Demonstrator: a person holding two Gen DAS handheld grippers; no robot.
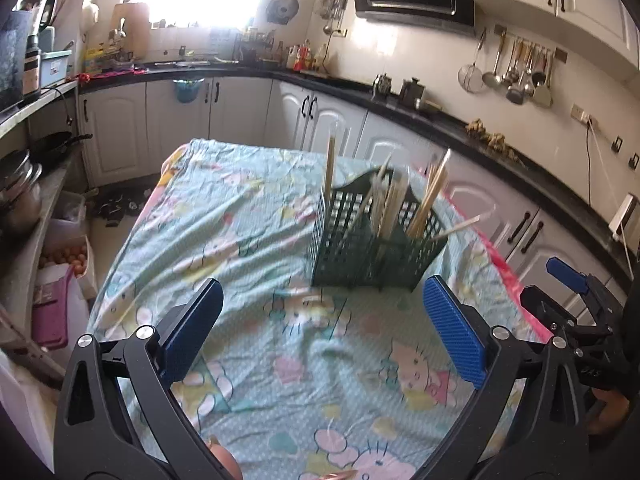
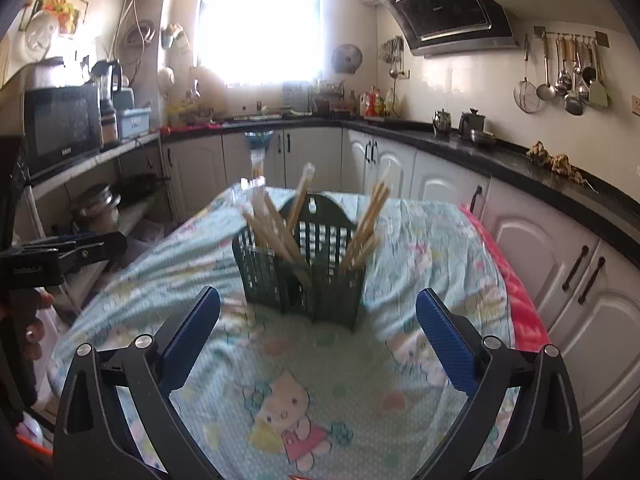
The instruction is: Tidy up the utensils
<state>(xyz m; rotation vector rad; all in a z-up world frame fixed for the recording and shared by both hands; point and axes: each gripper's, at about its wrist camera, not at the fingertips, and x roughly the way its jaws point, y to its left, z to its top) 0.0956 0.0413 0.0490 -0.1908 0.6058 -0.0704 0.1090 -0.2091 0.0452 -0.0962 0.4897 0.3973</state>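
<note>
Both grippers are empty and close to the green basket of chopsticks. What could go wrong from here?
1. The chopsticks lean outward at different angles above the basket; a finger passing close could knock some out.
2. The basket looks light and stands on a wrinkled cloth, so a sideways push might tip it.
3. The left gripper and right gripper are both open and side by side, so they could bump each other.

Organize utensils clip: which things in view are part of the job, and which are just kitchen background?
Part of the job:
- green basket
- chopsticks standing in it
- left gripper, open, empty
- right gripper, open, empty

Background:
- microwave
- range hood
- hanging ladles
- kettle
</note>
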